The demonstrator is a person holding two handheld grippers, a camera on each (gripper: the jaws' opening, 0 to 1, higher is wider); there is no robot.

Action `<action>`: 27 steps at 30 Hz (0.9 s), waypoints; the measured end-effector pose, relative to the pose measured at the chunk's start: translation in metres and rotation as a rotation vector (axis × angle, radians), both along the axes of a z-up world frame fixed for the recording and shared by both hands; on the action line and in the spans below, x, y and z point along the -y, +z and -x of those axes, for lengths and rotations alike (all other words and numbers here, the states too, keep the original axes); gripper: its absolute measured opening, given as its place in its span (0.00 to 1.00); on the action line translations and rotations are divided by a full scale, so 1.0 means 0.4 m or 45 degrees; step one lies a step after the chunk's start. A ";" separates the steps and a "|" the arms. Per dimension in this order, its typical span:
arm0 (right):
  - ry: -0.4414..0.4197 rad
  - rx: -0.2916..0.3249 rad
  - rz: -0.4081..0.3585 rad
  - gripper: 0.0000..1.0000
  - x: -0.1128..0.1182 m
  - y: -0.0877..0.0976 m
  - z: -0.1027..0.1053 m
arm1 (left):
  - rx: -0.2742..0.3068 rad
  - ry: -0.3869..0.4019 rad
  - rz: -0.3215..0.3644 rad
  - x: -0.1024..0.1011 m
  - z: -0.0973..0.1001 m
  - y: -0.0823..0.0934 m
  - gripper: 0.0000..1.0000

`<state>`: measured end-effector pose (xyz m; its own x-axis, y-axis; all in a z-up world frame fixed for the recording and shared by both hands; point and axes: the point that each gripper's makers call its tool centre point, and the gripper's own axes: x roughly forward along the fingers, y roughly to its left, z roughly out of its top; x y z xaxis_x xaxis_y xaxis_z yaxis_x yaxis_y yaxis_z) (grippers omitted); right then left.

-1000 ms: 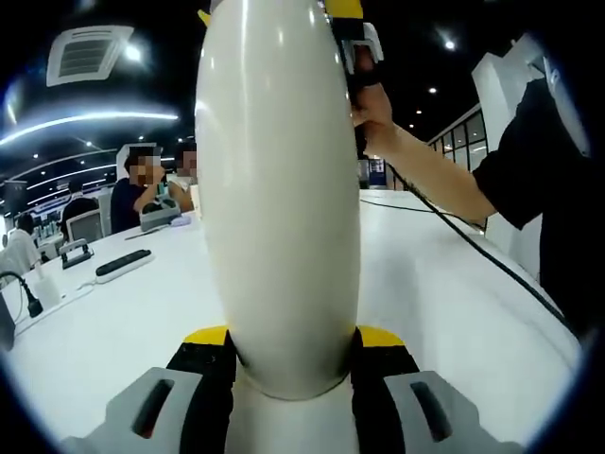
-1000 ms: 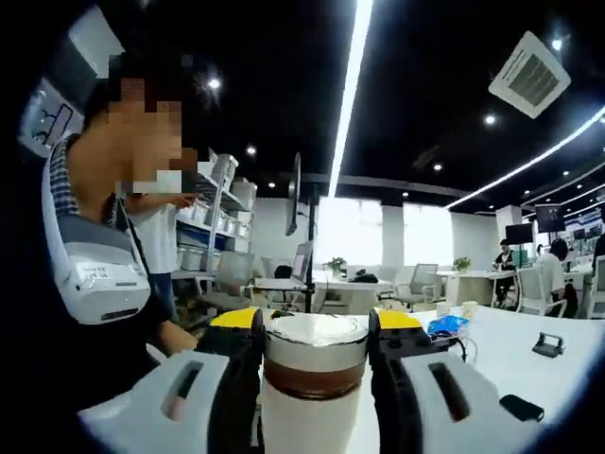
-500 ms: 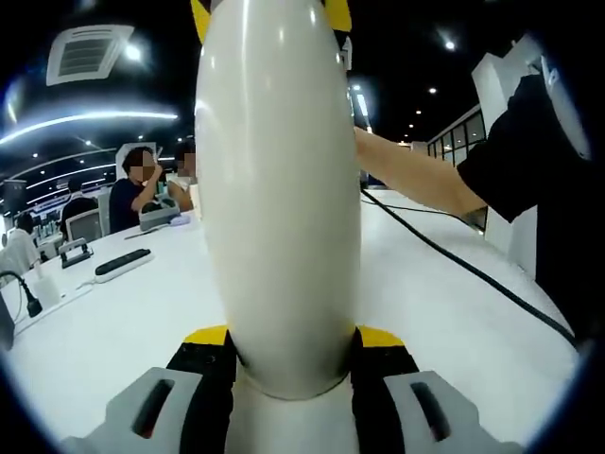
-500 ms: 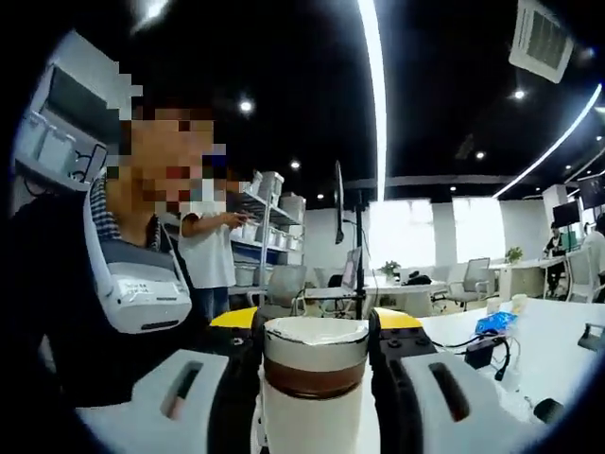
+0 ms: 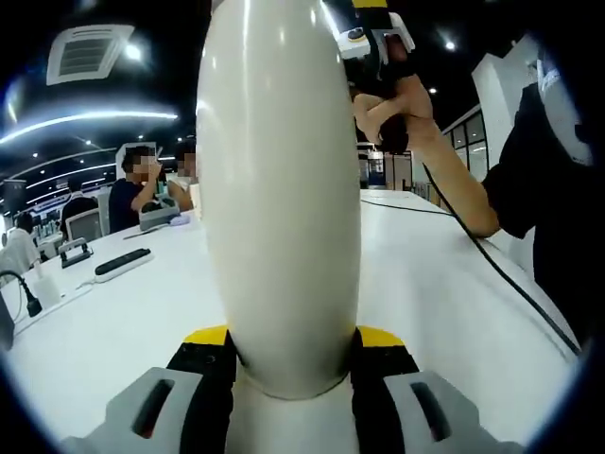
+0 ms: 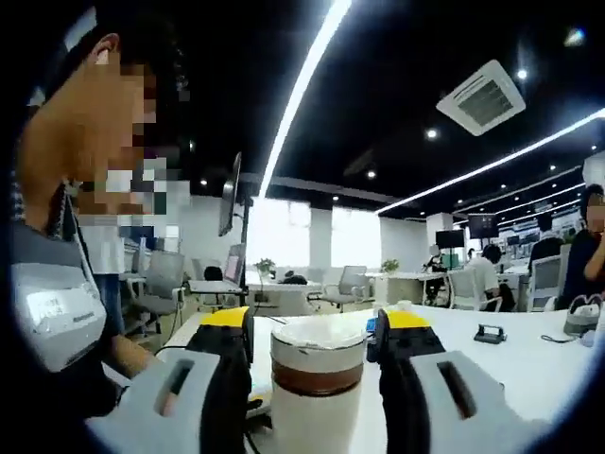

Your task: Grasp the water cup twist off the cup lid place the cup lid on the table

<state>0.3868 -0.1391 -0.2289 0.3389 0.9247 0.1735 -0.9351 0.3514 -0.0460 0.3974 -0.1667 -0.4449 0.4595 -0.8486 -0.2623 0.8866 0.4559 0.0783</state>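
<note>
Capping water cup (image 5: 279,199): lid (image 6: 318,341) (closed).

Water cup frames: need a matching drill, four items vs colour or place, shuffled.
Items:
1. water cup body
2. cup lid
3. band under the lid
4. power strip

Descriptions:
A. brown
B. lying on the white table, far left
C. cream, between the left gripper's yellow-tipped jaws
D. white top, between the right gripper's jaws

Pairs: 1-C, 2-D, 3-A, 4-B
</note>
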 end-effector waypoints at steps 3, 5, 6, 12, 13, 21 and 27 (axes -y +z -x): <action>-0.004 0.002 0.017 0.55 -0.012 -0.014 -0.008 | 0.000 0.001 -0.001 -0.002 -0.001 0.000 0.49; 0.007 -0.001 0.027 0.54 -0.018 -0.020 -0.007 | -0.001 0.001 0.000 -0.005 -0.003 -0.001 0.49; 0.008 -0.002 0.027 0.52 -0.020 -0.021 -0.007 | -0.001 0.002 0.000 -0.005 -0.003 0.000 0.49; 0.023 0.056 0.052 0.47 -0.014 -0.023 -0.013 | -0.001 0.002 0.000 -0.002 0.002 0.001 0.49; 0.056 0.059 0.040 0.47 -0.015 -0.023 -0.011 | -0.001 0.002 0.000 -0.002 0.002 0.001 0.49; 0.392 0.068 0.038 0.46 -0.023 -0.025 0.002 | -0.006 0.003 0.001 -0.002 0.004 -0.001 0.49; 0.675 0.079 0.070 0.46 -0.017 -0.027 0.013 | -0.006 0.002 0.001 0.000 0.002 -0.001 0.49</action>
